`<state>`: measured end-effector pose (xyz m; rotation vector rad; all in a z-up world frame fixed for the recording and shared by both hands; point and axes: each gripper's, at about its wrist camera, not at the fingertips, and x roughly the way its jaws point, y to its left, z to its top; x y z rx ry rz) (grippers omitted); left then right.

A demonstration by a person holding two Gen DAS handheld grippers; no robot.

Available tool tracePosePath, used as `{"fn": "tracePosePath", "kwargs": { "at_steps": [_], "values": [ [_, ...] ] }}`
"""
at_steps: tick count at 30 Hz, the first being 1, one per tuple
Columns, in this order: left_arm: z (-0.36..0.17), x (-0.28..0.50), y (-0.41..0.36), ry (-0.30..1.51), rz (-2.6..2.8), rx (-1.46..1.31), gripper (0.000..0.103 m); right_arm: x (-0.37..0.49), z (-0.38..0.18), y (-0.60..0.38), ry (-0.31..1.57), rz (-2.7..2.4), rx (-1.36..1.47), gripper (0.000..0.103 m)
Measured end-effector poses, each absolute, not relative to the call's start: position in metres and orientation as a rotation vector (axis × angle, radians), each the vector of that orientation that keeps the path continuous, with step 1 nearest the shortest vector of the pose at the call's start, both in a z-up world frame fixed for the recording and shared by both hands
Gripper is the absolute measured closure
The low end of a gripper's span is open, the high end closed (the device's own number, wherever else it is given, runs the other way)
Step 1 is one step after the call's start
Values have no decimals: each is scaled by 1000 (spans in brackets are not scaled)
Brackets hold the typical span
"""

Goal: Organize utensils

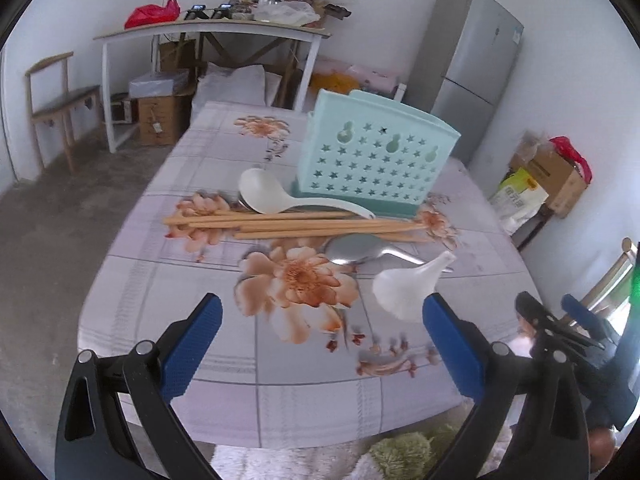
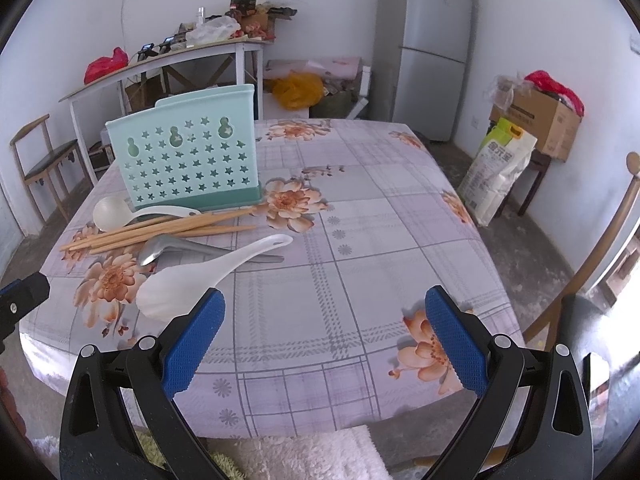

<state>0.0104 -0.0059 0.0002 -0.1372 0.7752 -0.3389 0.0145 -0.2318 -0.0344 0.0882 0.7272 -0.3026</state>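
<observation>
Both claws, left gripper and right gripper, gape empty. Grabbing the chopsticks carelessly could knock that white spoon around, honestly.

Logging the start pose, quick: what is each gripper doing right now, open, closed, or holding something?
Left gripper: open, holding nothing, above the tablecloth.
Right gripper: open, holding nothing, beside the white spoon.
</observation>
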Motion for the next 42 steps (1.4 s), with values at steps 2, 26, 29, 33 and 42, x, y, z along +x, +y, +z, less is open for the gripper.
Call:
{"fn": "tracePosePath", "kwargs": {
  "at_steps": [2, 26, 29, 33, 42],
  "values": [
    [-4, 14, -11, 797, -352, -131, 6, 17, -37, -234, 729, -303, 91, 7],
    [-62, 83, -54, 1140, -672, -413, 66, 52, -81, -259, 836, -279, 143, 7],
    [-66, 87, -53, 1150, -663, -453, 71, 55, -83, -259, 839, -268, 156, 7],
    [-65, 92, -56, 1148, -645, -454, 77, 56, -85, -259, 838, -258, 171, 7],
    [-67, 93, -62, 1102, -588, -355, 95, 47, -69, -268, 725, -244, 168, 7]
  ]
}}
